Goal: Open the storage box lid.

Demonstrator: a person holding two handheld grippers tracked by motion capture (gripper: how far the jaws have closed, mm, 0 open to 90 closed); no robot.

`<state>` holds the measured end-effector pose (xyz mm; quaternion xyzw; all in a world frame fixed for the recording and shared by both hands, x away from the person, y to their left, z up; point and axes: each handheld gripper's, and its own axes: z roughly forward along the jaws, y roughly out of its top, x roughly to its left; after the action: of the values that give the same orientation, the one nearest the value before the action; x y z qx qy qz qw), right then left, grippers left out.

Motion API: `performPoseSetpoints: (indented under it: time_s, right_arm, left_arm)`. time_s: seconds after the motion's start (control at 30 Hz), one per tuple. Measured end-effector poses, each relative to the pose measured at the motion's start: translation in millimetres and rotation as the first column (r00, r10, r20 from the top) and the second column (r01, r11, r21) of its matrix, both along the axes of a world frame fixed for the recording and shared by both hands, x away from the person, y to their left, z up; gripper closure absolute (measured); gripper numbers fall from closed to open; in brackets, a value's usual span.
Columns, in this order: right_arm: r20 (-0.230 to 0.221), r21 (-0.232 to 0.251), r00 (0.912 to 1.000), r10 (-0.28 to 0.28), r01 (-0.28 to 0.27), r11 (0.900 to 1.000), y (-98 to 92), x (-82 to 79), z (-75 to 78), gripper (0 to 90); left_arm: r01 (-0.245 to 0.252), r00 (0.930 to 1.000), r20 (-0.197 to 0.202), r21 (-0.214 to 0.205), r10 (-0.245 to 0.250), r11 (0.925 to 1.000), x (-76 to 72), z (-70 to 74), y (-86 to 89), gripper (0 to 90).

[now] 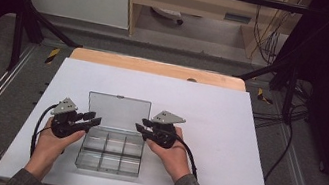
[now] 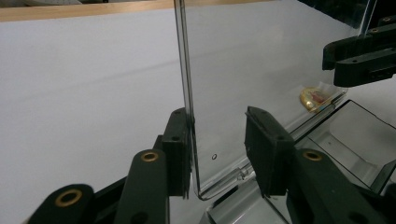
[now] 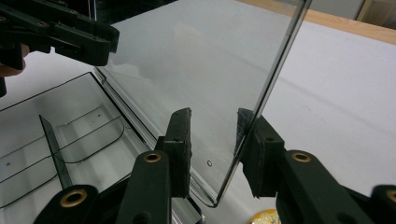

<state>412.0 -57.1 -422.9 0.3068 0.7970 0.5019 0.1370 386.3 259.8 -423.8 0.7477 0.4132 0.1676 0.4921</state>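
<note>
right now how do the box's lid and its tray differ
The lid stands raised at the far side; the tray lies flat on the white sheet. The lid is one plain pane; the tray is split by dividers into compartments. Both are clear plastic, joined at the hinge.

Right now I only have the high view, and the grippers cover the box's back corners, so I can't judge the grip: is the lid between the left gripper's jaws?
Observer: Yes. The lid stands upright, and its side edge sits between the jaws of the left gripper. It lies against one pad, with a gap to the other.
Operator: And the right gripper?
Observer: The right gripper straddles the lid's other side edge near the bottom corner. The edge is close to one pad and well clear of the other, so nothing is clamped.
Operator: Anything hidden under my right hand?
Observer: A small gold-wrapped thing lies just outside the box, by that lid corner, below the right gripper.
</note>
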Motion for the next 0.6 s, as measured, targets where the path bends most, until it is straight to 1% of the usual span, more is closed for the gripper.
performPoseSetpoints:
  time_s: [0.17,0.27,0.33,0.43,0.53,0.6]
  right_arm:
    - [-0.010,0.011,0.9999,-0.005,0.006,0.9999,0.2,2.3,-0.7,65.5]
    - [-0.010,0.011,0.9999,-0.011,0.011,0.9999,0.7,3.3,-0.6,65.4]
    - [-0.012,0.008,0.9998,-0.014,0.014,0.9999,0.9,3.8,-0.2,65.4]
    - [-0.009,0.011,0.9997,-0.021,0.021,0.9997,1.6,4.9,-0.1,65.3]
    - [-0.020,0.012,0.9995,-0.025,0.025,0.9996,1.5,7.1,-0.3,65.3]
    - [-0.019,0.011,0.9995,-0.024,0.024,0.9996,1.6,8.7,0.0,65.2]
  left_arm:
    - [-0.006,1.0000,-0.002,-0.007,0.006,1.0000,1.9,-0.2,-0.1,61.0]
    - [-0.011,0.9999,-0.001,-0.008,0.011,0.9999,3.3,-0.3,-0.2,61.0]
    - [-0.013,0.9999,-0.004,-0.018,0.013,0.9998,4.8,0.1,-0.2,60.9]
    - [-0.016,0.9999,-0.005,-0.019,0.015,0.9997,7.3,0.5,0.0,61.0]
    - [-0.018,0.9998,-0.003,-0.016,0.018,0.9997,9.8,0.5,-0.6,60.8]
    - [-0.019,0.9998,-0.004,-0.016,0.019,0.9997,10.7,0.3,-0.5,60.8]
